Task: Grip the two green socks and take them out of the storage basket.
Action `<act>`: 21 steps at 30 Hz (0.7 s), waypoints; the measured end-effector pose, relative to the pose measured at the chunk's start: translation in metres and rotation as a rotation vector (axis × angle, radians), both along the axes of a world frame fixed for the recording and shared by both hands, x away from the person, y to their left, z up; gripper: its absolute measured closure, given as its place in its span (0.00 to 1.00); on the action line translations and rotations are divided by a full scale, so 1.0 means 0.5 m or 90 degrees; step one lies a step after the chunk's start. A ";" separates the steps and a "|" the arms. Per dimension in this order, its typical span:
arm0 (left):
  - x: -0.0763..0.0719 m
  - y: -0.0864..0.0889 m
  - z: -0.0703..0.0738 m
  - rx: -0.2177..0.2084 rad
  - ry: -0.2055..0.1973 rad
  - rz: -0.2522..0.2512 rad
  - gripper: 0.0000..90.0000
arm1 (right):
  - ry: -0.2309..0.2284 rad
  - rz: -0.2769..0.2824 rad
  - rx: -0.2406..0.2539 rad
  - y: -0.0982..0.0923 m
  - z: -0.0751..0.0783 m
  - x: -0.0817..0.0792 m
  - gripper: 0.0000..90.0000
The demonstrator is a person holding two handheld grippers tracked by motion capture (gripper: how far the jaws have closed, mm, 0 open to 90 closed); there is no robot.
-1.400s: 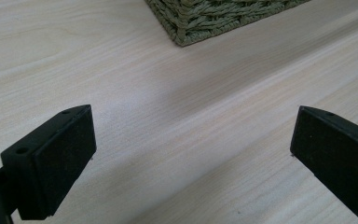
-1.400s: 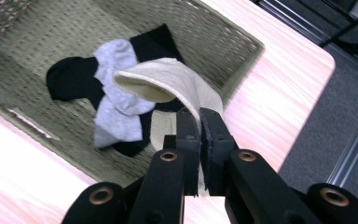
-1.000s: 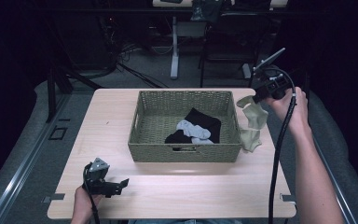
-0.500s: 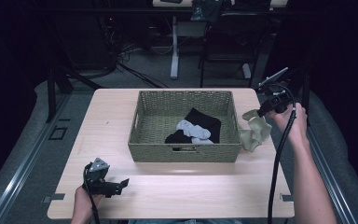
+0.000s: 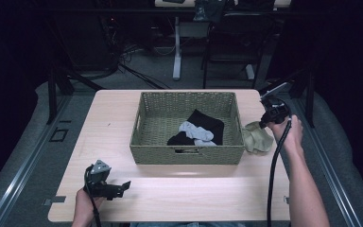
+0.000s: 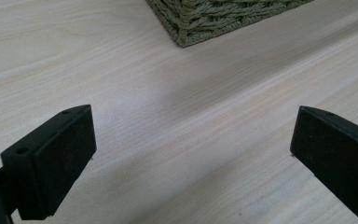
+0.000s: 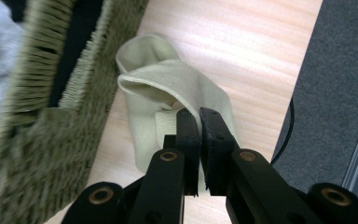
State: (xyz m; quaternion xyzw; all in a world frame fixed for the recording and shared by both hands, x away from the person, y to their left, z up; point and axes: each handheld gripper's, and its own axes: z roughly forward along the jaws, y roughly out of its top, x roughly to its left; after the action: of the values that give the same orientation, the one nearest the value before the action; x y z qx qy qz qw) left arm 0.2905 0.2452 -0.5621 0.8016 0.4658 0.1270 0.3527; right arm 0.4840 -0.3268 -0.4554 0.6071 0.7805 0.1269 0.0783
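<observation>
- High view: a woven basket (image 5: 187,153) sits mid-table (image 5: 123,118), with black clothing (image 5: 208,124) and a grey sock (image 5: 194,131) inside it. Just right of the basket, touching its right wall, a pale green sock (image 5: 257,138) lies bunched on the wood. The right gripper (image 5: 264,124) dips onto the sock's far edge. At the near left corner, the left gripper (image 5: 125,186) rests low over bare wood.
- Left gripper view: jaws spread wide and released, nothing between them; the basket's corner (image 6: 214,18) is farther off.
- Right gripper view: jaws clenched together on a fold of the pale green sock (image 7: 177,93), which drapes beside the basket wall (image 7: 42,126).
</observation>
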 end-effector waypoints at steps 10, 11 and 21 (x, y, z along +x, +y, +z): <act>0.000 0.000 0.000 0.000 -0.002 0.000 0.00 | 0.034 -0.008 -0.003 0.002 -0.063 0.012 0.92; 0.000 0.000 0.000 0.000 -0.002 0.000 0.00 | 0.034 -0.008 -0.003 0.002 -0.063 0.012 0.92; 0.000 0.001 0.000 0.001 -0.004 -0.001 0.00 | -0.048 0.003 0.019 -0.002 -0.003 -0.048 0.43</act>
State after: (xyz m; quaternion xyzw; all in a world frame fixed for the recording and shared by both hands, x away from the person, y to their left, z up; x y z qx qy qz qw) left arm 0.2903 0.2457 -0.5619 0.8017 0.4641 0.1294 0.3537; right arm 0.4598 -0.3278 -0.4570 0.6008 0.7767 0.1614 0.0985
